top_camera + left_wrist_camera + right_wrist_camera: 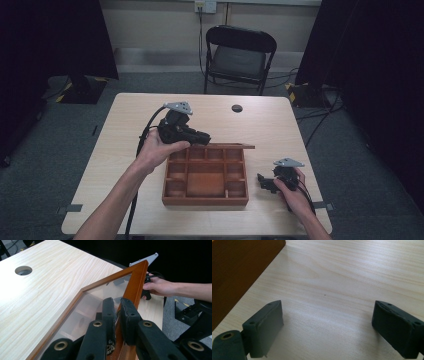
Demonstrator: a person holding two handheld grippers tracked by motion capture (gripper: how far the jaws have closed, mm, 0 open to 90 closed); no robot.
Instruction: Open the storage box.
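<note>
Wood table (125,150) w/ cable hole; left gripper (117,312) pinching glass lid (95,300), right gripper (327,325) spread.

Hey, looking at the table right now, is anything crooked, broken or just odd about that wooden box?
Nothing looks damaged. The one odd thing: the box's glass-paned lid stands open, gripped on its frame by the left tool. The wooden box itself sits square on the table, compartments apparently empty. The right tool rests open beside it.

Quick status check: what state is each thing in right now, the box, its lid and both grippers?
Wooden box: open, compartments bare.
Lid: glass-paned, raised off the box, held by its frame.
Left gripper: shut on the lid frame.
Right gripper: open, holding nothing, beside the box.
Chair: unfolded, unoccupied.
</note>
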